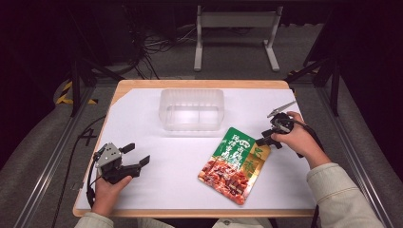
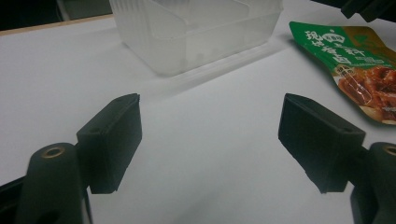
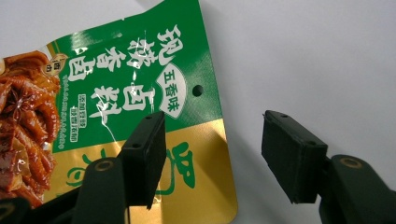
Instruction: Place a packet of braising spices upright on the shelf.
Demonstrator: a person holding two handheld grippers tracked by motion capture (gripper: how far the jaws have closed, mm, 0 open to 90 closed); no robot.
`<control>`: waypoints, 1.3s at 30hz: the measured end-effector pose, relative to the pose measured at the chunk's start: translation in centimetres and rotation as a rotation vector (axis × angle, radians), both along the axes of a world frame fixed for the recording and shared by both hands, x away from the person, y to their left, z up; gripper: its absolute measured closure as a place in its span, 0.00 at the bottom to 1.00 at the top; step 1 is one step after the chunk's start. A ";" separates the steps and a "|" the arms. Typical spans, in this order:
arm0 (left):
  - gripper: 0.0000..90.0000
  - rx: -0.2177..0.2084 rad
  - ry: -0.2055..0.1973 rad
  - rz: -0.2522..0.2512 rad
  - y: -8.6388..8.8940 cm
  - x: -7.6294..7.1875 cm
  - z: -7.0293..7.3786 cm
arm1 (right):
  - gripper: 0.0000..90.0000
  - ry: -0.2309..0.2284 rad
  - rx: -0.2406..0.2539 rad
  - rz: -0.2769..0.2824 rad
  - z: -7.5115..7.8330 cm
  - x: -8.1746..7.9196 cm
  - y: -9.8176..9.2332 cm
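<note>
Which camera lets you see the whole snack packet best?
The high view: the snack packet lies there whole on the white table, near the right gripper. The right gripper view gives a close look at its green and gold end. The left gripper view catches one end at the picture's edge.

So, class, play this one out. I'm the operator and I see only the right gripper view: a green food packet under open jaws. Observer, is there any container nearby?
Observer: Yes, a clear plastic tub stands beyond the packet, apart from it, toward the far edge of the table.
Operator: Anything in the tub?
Observer: It looks empty from the high view.
Operator: And the other hand?
Observer: The left gripper is held near the table's front left, jaws open, nothing between them.
</note>
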State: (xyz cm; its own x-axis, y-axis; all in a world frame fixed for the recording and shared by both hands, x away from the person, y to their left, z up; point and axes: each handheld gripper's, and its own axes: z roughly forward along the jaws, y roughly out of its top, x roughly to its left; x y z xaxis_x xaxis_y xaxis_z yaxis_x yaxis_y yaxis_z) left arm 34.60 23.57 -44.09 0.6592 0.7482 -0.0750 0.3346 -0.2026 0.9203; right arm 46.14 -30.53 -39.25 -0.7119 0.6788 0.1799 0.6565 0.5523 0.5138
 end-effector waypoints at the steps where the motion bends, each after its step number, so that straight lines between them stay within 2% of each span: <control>1: 0.25 -0.005 0.000 0.000 0.0 0.0 0.0 | 0.45 0.003 -0.001 0.000 -0.2 0.0 0.0; 11: 0.25 -0.002 0.003 0.003 0.0 0.0 0.0 | 0.45 0.034 0.002 0.010 -1.2 0.0 -0.2; 26: 0.25 0.001 0.001 0.003 0.0 0.0 0.0 | 0.47 0.105 0.023 0.050 -2.1 -0.5 0.2; 32: 0.25 0.001 0.002 0.003 0.0 0.0 0.0 | 0.46 0.101 0.021 0.060 -2.2 -0.6 0.3; 39: 0.25 0.003 0.002 0.003 -0.1 0.1 -0.1 | 0.52 0.085 0.040 0.063 -1.5 -1.1 0.2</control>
State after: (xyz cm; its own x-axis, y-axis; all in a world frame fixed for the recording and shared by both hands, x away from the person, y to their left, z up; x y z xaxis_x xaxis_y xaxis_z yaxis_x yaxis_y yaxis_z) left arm 34.65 23.52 -44.14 0.6570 0.7502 -0.0744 0.3373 -0.2043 0.9190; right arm 45.07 -30.36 -40.75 -0.7337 0.6246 0.2675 0.6635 0.5737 0.4802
